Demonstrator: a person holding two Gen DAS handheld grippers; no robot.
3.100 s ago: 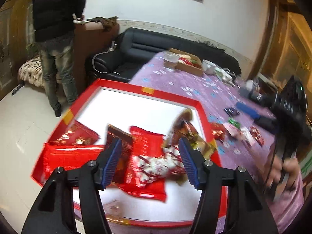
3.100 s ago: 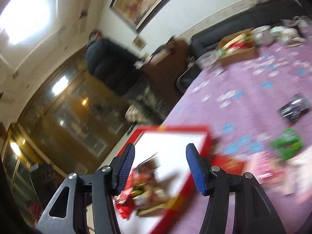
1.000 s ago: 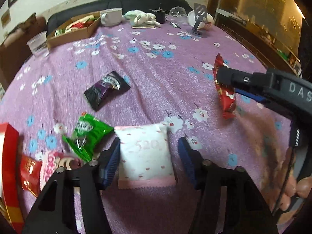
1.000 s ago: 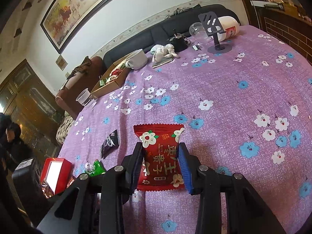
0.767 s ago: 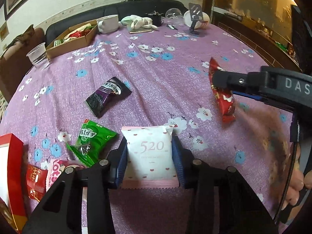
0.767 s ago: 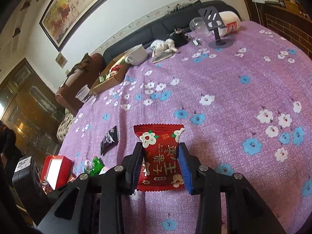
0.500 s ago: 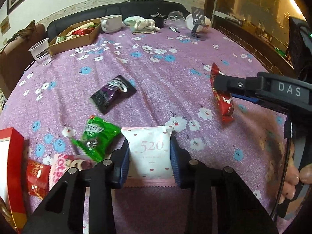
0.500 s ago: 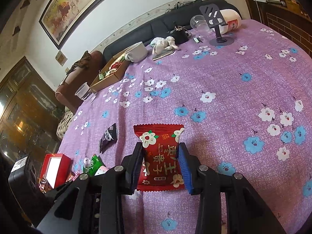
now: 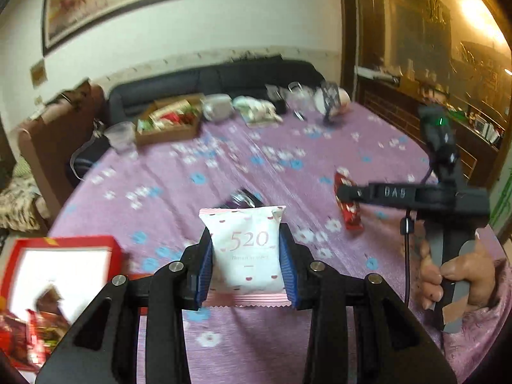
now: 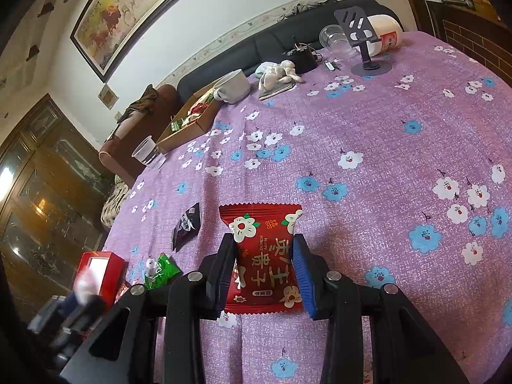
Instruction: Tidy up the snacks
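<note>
My left gripper (image 9: 245, 267) is shut on a white and pink snack packet marked 520 (image 9: 245, 249) and holds it above the purple flowered tablecloth (image 9: 224, 172). My right gripper (image 10: 265, 276) is shut on a red snack packet with white flowers (image 10: 264, 256), held over the table; it also shows in the left wrist view (image 9: 348, 204). The red tray with a white floor (image 9: 60, 268) lies at the lower left with several red snacks in it. It also shows in the right wrist view (image 10: 100, 272).
A dark purple packet (image 10: 187, 224) and a green packet (image 10: 161, 270) lie on the cloth near the tray. At the far side stand a cardboard box of snacks (image 10: 188, 121), a plastic cup (image 10: 148, 155), a white mug (image 10: 233, 87) and a phone stand (image 10: 361, 36).
My left gripper closed on the 520 packet, lifted it off the cloth and swung left, so the tray is back in view. My right gripper keeps holding the red packet.
</note>
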